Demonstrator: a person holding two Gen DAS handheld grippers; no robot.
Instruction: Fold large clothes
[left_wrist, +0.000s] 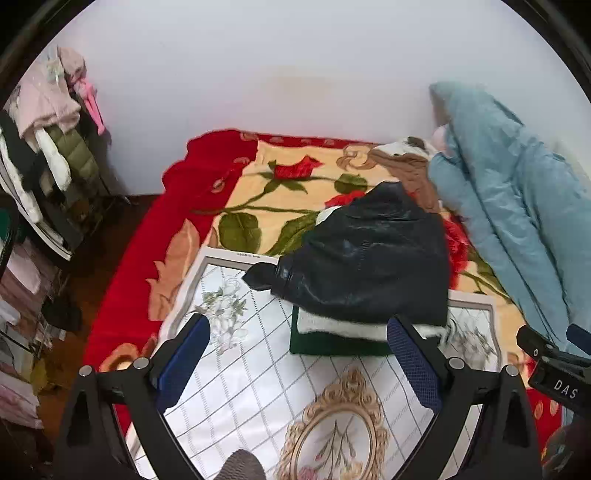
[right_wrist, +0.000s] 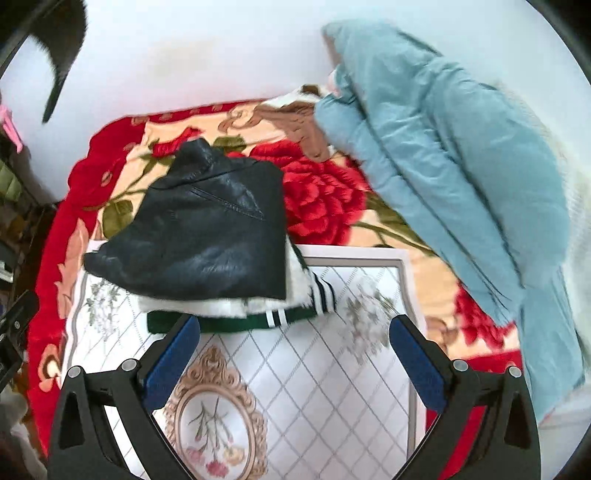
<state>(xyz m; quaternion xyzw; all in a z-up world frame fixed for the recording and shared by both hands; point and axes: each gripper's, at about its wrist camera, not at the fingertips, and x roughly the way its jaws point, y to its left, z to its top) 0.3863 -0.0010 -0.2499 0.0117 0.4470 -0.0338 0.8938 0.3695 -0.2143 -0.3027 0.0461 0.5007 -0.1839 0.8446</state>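
Note:
A folded black leather jacket (left_wrist: 369, 258) lies on top of a folded green garment with white fleece and white stripes (left_wrist: 332, 341), on a white patterned mat (left_wrist: 258, 387) on the bed. It also shows in the right wrist view (right_wrist: 199, 232), over the green garment (right_wrist: 258, 319). My left gripper (left_wrist: 297, 332) is open and empty, just short of the pile. My right gripper (right_wrist: 291, 330) is open and empty, near the pile's front edge. A light blue puffy coat (right_wrist: 443, 166) lies heaped at the right.
A red floral blanket (left_wrist: 280, 192) covers the bed. A brown garment (left_wrist: 410, 173) lies behind the pile. Clothes hang on a rack (left_wrist: 55, 147) at the left. The other gripper (left_wrist: 554, 365) shows at the right edge. A white wall is behind.

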